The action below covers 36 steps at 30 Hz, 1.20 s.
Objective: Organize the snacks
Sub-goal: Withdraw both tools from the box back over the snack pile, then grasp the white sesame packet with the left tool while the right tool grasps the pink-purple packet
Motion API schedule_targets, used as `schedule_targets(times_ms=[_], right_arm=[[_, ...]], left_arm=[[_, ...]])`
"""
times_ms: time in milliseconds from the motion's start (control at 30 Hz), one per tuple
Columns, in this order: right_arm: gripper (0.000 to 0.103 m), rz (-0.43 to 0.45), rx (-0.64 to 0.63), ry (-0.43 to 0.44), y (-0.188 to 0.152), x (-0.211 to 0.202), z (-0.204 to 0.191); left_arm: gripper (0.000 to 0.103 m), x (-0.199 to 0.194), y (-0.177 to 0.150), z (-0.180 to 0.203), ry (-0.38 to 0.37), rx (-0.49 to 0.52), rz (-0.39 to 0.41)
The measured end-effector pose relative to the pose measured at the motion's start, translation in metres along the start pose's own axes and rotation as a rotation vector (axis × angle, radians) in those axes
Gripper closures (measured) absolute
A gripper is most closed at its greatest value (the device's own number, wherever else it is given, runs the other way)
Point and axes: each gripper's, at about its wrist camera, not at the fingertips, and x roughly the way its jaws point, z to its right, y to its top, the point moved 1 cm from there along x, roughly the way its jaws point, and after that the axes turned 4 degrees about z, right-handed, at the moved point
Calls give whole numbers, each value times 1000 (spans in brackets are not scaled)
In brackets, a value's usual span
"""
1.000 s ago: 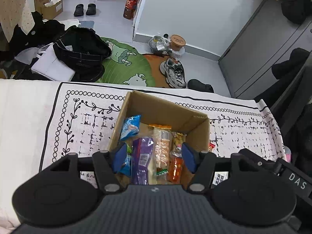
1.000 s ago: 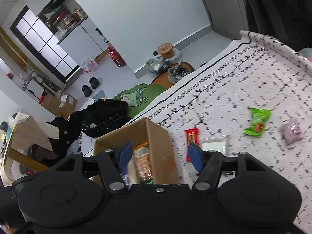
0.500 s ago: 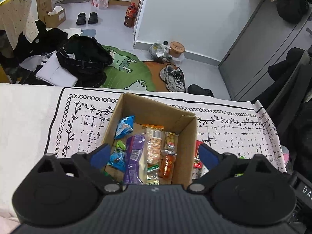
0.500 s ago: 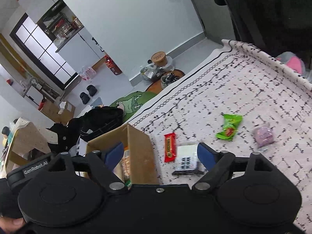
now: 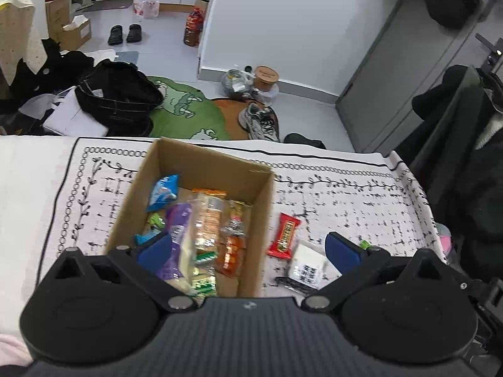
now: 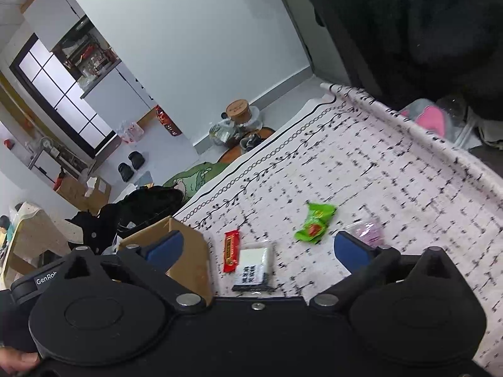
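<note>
Both tools empty, jaws just opened to full spread, nothing between them. Right tool sat nearest the loose snacks: white packet directly ahead between its fingers, on the cloth-covered bench. Red bar just left of it, long axis pointing away from the tool. Green packet further ahead-right, purple packet by the right finger. Left tool hung over the cardboard box, already part-filled. Right hand looks better placed for the next pick.
</note>
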Motion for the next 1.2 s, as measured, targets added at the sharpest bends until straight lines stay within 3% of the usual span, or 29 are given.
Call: schedule_targets(times_ms=[300, 733, 967, 1200], right_arm=[[0, 3, -20, -20, 13, -8, 30], [0, 1, 1, -64, 19, -2, 69], [11, -24, 44, -88, 18, 19, 83], [21, -103, 52, -88, 12, 39, 87]], left_arm=[[0, 0, -10, 28, -3, 38, 6], [0, 13, -25, 63, -44, 95, -48], [0, 30, -35, 82, -67, 139, -76], [3, 53, -41, 94, -53, 195, -98]])
